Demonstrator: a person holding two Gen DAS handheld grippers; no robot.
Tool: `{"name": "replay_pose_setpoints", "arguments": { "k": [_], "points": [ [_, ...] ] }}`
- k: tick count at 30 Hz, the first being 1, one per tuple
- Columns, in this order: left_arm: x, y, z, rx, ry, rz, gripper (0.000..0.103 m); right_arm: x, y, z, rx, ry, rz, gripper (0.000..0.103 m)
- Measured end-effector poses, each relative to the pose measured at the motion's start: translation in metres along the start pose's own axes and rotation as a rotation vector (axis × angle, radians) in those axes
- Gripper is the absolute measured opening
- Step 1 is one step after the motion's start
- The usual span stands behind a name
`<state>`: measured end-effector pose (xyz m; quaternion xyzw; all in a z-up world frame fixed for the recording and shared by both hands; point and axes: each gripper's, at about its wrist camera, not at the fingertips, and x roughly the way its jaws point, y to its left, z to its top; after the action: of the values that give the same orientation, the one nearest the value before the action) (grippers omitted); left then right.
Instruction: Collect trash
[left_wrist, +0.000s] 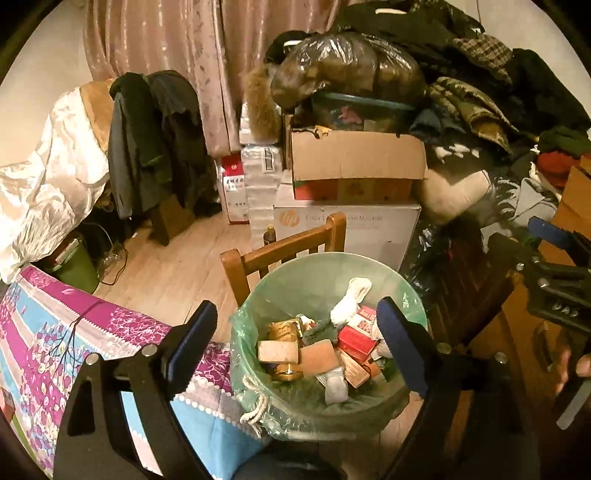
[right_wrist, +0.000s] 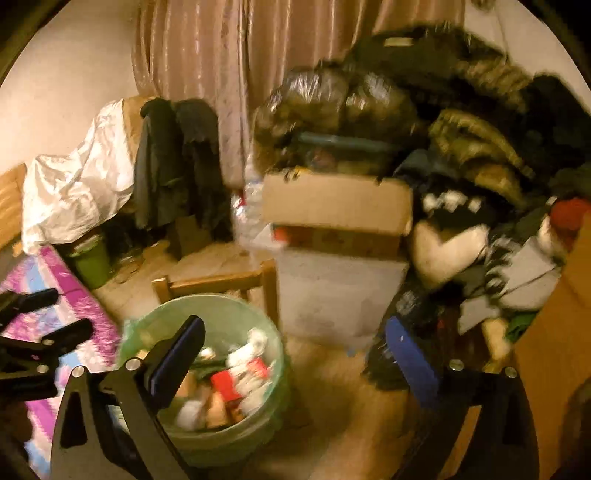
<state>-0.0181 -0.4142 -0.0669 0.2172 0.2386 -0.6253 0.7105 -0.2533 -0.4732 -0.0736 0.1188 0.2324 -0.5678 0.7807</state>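
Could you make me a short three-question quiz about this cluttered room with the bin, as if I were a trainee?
1. True or false: the bin is lined with a green plastic bag and holds boxes and crumpled paper.
2. What stands directly behind the bin? A) a wooden chair B) a ladder C) a bicycle
3. Fill in: the jaws of the left hand-held gripper and the right hand-held gripper stand ____, with nothing between them.

Key: 1 true; 2 A; 3 open
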Motion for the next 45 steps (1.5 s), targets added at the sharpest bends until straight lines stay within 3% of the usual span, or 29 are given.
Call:
{"name": "replay_pose_setpoints", "arguments": {
  "k": [3, 6, 12, 16, 22, 31, 45],
  "points": [
    [-0.007, -0.001, -0.003, 0.013, -0.028, 0.000, 0.085, -0.002, 0.008, -0.001, -0.060, -0.009, -0.037, 0.098],
    [-0.013, 0.001, -0.007, -0.018, -0.048, -0.011, 0.085, -0.007, 0.007, -0.001, -0.042, -0.025, -0.048, 0.098],
    [-0.021, -0.006, -0.017, 0.009, -0.086, 0.049, 0.085, 0.004, 0.006, -0.011, -0.032, 0.061, 0.113, 0.098],
    [-0.026, -0.015, -0.021, 0.038, -0.120, 0.073, 0.085, 0.007, 0.008, -0.018, -0.038, 0.061, 0.116, 0.098],
    [-0.026, -0.028, -0.024, 0.094, -0.121, 0.063, 0.085, 0.014, 0.001, -0.025, -0.012, 0.075, 0.089, 0.098],
    [-0.022, -0.026, -0.025, 0.081, -0.086, 0.019, 0.085, 0.019, -0.005, -0.025, -0.005, 0.088, 0.070, 0.098],
    [-0.019, -0.021, -0.029, 0.087, -0.069, 0.058, 0.085, 0.029, 0.012, -0.040, -0.019, 0.146, 0.077, 0.098]
  ]
}}
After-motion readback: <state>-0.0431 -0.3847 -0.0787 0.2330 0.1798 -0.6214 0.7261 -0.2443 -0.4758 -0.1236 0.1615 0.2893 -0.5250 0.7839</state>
